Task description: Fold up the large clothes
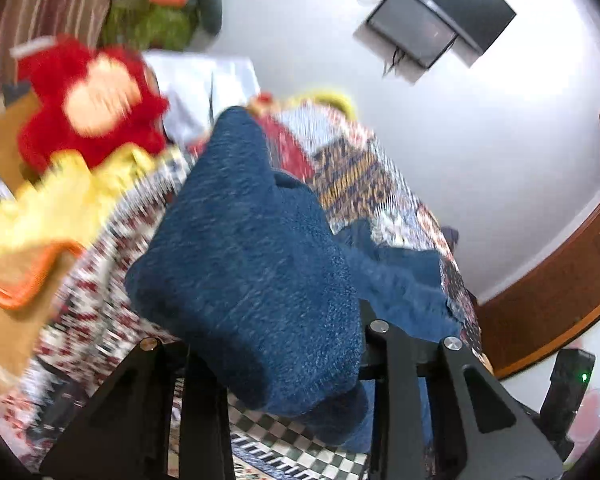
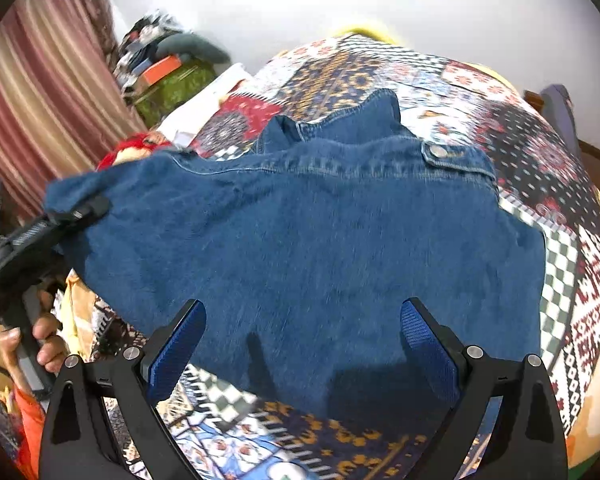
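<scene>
A: Nearest the right wrist camera is the right claw, its blue-padded fingers spread wide apart with nothing pinched between them; the hem of the denim jacket hangs just in front of them.

B: And the left claw?

A: Clamped on the jacket. In its own view a thick fold of blue denim bulges up between the black fingers. From the right wrist view you see it at the jacket's left corner, with a hand gripping the handle below.

B: Where does the jacket lie?

A: On the bed, over the patchwork bedspread. Collar points toward the far edge of the bed and the wall; the hem faces the near edge. The button tab sits toward the right shoulder. Its long axis, as it is spread now, runs left to right across the bed, with the left corner lifted off the bedspread.

B: Anything else near it?

A: A red plush toy and yellow cloth at the bed's left side, both blurred.
</scene>
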The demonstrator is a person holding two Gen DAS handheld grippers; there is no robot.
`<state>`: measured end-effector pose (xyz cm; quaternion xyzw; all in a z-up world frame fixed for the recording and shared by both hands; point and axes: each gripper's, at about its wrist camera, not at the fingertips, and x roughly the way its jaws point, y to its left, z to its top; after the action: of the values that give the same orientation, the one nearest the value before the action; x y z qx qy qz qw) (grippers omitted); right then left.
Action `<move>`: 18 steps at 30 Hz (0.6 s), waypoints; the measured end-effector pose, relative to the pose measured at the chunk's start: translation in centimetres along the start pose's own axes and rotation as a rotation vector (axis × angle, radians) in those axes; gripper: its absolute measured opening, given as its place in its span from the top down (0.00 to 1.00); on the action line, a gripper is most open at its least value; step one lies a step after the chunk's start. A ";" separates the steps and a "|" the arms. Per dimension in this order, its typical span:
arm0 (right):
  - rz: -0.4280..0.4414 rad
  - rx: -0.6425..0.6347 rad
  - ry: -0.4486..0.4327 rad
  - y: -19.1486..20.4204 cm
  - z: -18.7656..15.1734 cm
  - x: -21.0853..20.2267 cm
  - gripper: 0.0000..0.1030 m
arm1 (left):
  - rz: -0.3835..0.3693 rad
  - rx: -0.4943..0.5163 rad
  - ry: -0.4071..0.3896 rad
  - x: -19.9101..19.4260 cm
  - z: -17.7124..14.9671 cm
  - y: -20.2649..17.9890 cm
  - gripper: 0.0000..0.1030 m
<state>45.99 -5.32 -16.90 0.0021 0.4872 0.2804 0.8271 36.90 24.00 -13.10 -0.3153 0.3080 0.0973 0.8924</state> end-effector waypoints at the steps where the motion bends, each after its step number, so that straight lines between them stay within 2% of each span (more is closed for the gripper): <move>1: 0.005 -0.023 0.006 1.0 0.2 0.4 0.06 | 0.023 0.025 -0.032 -0.9 0.1 -0.3 0.70; 6: 0.041 -0.161 0.063 5.8 0.4 3.7 0.06 | 0.147 0.164 -0.115 -3.4 -0.3 -1.4 0.70; 10: 0.062 -0.237 0.159 8.7 -0.4 7.8 0.06 | 0.178 0.222 -0.125 -3.3 -1.0 -1.6 0.70; 12: 0.079 -0.214 0.212 9.0 -1.0 10.0 0.06 | 0.189 0.258 -0.115 -3.6 -1.4 -2.1 0.70; 14: 0.080 -0.177 0.207 8.6 -1.6 10.9 0.05 | 0.216 0.300 -0.104 -2.9 -2.0 -2.7 0.70; 18: 0.097 -0.226 0.221 8.6 -1.8 10.2 0.05 | 0.241 0.378 -0.112 -2.2 -2.5 -4.4 0.70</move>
<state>44.35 6.21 -23.65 -0.0982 0.5398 0.3717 0.7489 35.60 19.05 -11.07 -0.0974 0.3062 0.1611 0.9332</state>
